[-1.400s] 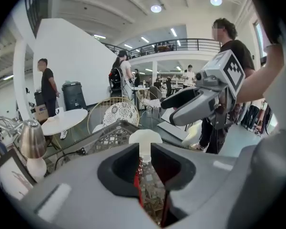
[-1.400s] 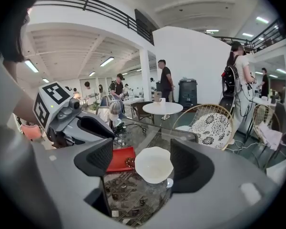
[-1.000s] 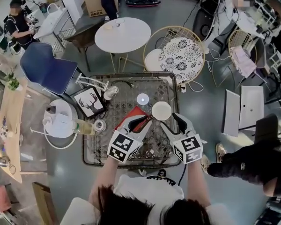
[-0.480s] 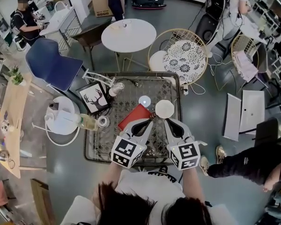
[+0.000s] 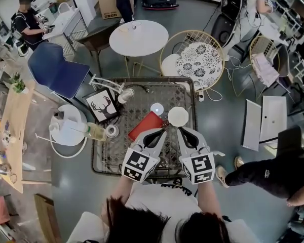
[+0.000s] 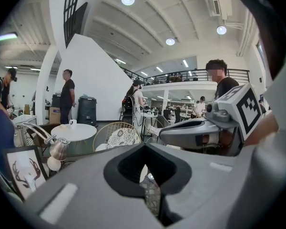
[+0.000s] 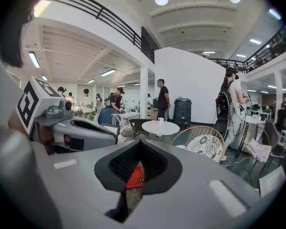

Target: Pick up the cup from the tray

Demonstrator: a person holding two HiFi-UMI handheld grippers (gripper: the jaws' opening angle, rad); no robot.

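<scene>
In the head view, the white cup (image 5: 178, 116) is standing on the table (image 5: 111, 156) by its right edge, just beside the red tray (image 5: 147, 125) and off it. The left gripper (image 5: 160, 131) and right gripper (image 5: 180, 130) are hovering nearer the near edge, tips short of the cup.

In the left gripper view, the left gripper (image 6: 145, 151) is keeping its jaws pressed together, gripping nothing.

In the right gripper view, the right gripper (image 7: 139, 149) is likewise showing jaws closed and empty, with the red tray (image 7: 134, 178) peeking through the slit.

Near corner of red flat item (image 5: 144, 124) hidden under left claw (image 5: 162, 131).
</scene>
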